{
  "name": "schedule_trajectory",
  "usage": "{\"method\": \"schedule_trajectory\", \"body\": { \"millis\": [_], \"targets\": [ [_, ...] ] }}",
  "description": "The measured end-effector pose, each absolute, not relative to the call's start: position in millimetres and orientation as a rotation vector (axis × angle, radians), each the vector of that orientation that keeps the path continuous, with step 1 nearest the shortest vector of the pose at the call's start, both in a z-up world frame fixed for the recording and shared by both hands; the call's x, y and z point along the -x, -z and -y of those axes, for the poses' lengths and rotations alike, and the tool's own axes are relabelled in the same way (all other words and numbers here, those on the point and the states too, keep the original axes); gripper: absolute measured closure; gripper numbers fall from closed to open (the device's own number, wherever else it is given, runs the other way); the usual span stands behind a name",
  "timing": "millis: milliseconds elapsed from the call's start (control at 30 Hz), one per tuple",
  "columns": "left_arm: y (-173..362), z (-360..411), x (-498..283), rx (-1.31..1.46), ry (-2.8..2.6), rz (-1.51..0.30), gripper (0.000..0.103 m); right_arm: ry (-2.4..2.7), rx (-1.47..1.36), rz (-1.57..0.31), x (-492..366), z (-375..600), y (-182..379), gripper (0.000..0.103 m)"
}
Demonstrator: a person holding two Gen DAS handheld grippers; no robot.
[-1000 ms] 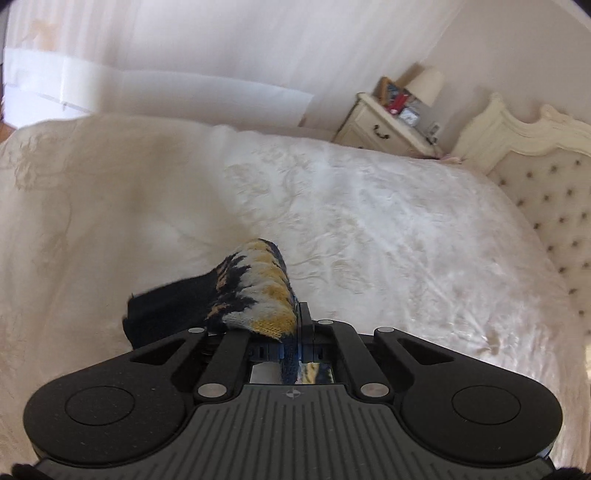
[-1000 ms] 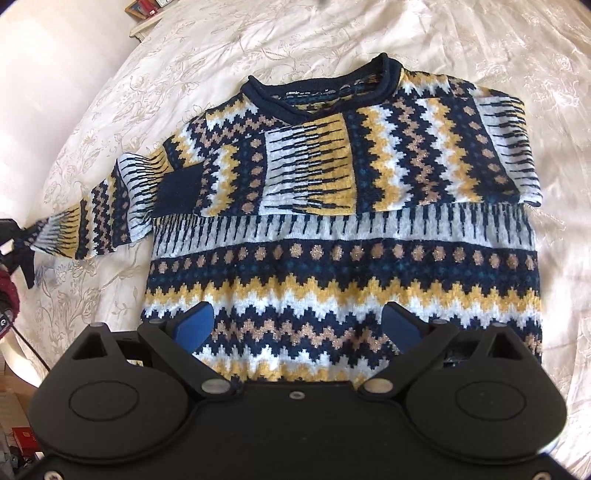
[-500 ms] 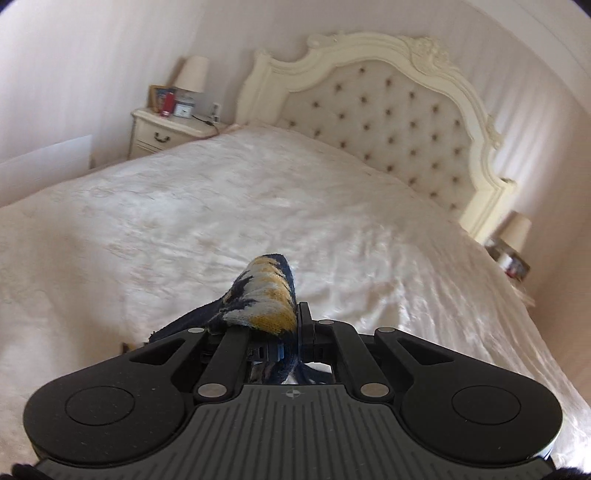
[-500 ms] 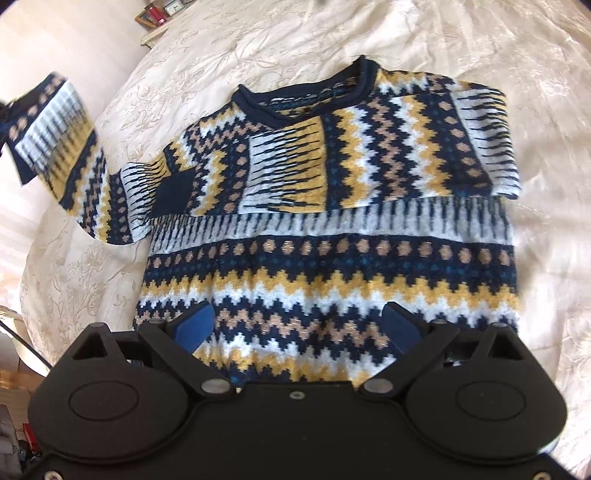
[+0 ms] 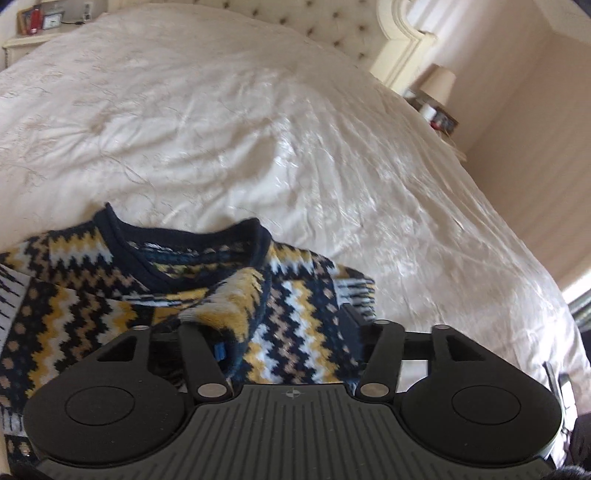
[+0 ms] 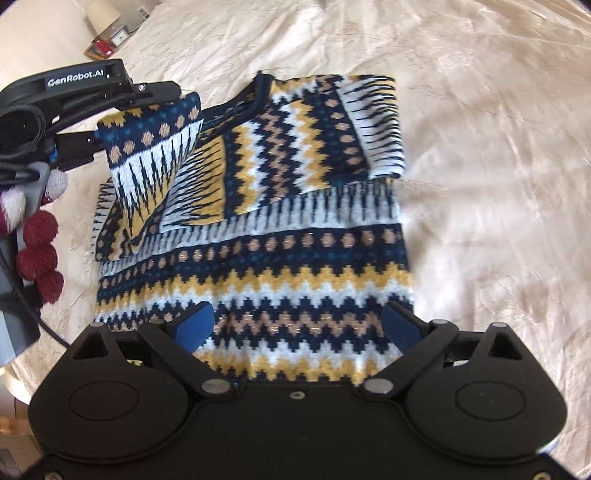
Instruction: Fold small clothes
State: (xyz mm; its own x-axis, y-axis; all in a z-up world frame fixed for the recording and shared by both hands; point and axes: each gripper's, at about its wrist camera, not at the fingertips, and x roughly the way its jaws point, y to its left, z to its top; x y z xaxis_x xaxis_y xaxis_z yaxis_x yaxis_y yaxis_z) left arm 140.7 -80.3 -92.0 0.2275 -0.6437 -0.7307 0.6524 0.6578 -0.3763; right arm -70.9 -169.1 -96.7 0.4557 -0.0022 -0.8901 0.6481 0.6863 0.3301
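A navy, yellow and white zigzag-knit sweater [image 6: 280, 229] lies flat on the cream bedspread [image 6: 480, 147], its right sleeve folded across the chest. Its left sleeve [image 6: 155, 155] hangs draped over the sweater's left side, off my left gripper [image 6: 85, 110]. In the left wrist view the left gripper [image 5: 291, 332] stands open above the sweater's collar [image 5: 177, 266], with the sleeve [image 5: 225, 306] still lying over its left finger. My right gripper [image 6: 295, 325] is open and empty, hovering over the sweater's hem.
The padded headboard [image 5: 354, 26] and a bedside table with a lamp [image 5: 436, 88] stand at the far side of the bed. Another nightstand [image 6: 107, 40] is at the upper left of the right wrist view. Dark red pom-poms [image 6: 37, 254] hang beside the left gripper.
My left gripper carried the left sleeve up and across over the sweater's chest, then its jaws opened. The right gripper stayed open over the hem.
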Motion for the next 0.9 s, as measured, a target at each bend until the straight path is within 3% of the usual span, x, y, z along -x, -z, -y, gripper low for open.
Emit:
{"method": "schedule_trajectory", "body": {
  "millis": [33,300,500,900],
  "targets": [
    [92.5,78.0,-138.3,-0.015,0.916,-0.998,0.027,0.457,-0.729,-1.035,72.2,170.8,97.7,0.005],
    [106.3,62.1,-103.0,-0.242,1.043,-0.938,0.014,0.51,-0.701,-1.047,67.8,176.5,99.4,0.005],
    [127.1,26.3,-109.3,-0.192,0.978,-1.023,0.014,0.521,-0.665,-1.03,46.9,183.8,89.7,0.005],
    [130.0,-14.7,-113.6,-0.137,0.905,-1.025,0.014,0.364,-0.664,-0.998,-44.9,193.8,75.9,0.005]
  ]
}}
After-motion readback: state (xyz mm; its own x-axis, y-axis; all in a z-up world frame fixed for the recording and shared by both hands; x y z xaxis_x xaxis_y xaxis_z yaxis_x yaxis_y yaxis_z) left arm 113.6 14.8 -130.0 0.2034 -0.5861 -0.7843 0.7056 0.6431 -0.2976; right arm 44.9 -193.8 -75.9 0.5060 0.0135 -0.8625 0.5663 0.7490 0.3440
